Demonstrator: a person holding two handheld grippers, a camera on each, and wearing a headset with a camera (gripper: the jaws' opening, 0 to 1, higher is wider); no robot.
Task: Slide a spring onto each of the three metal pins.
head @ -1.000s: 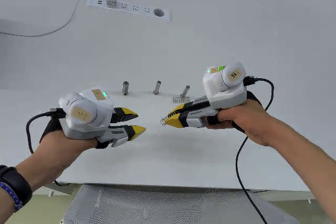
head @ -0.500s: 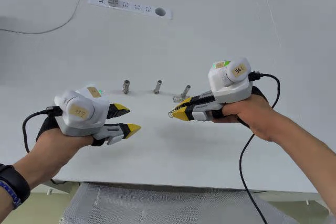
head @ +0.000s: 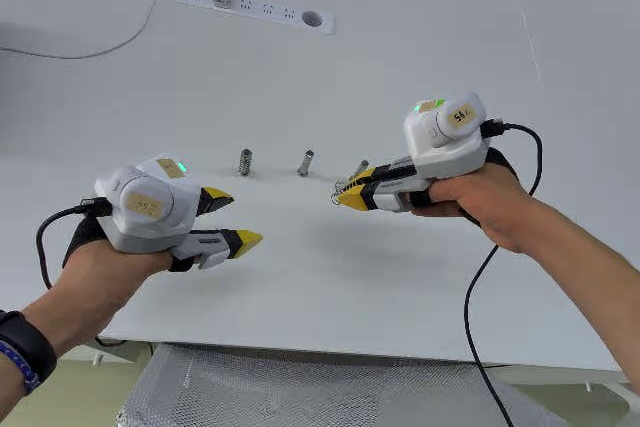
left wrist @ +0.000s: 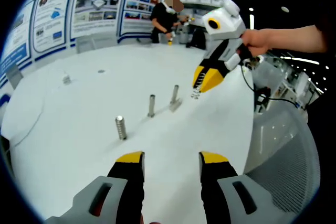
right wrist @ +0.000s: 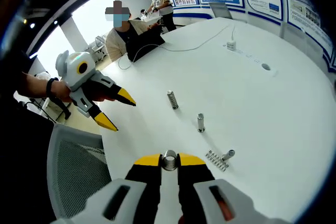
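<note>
Three metal pins stand in a row on the white table (head: 330, 277). The left pin (head: 245, 161) (right wrist: 171, 99) wears a spring. The middle pin (head: 306, 162) (right wrist: 200, 122) is bare. Beside the right pin (head: 359, 167) (right wrist: 228, 155) lies a loose spring (right wrist: 216, 160). My right gripper (head: 340, 194) (right wrist: 169, 162) hovers just in front of the right pin, shut on a small spring (right wrist: 169, 159) (left wrist: 195, 94) that sticks out of its tips. My left gripper (head: 243, 217) (left wrist: 170, 160) is open with nothing in it, in front of the left pin.
A power strip (head: 255, 7) with a plugged-in cable lies at the far side of the table. A mesh chair back (head: 300, 392) sits below the near table edge. People (right wrist: 123, 30) sit and stand at the far table edge.
My right gripper has carried its spring forward and up, from the near middle of the table to just in front of the right pin. The left gripper has drifted slightly left.
</note>
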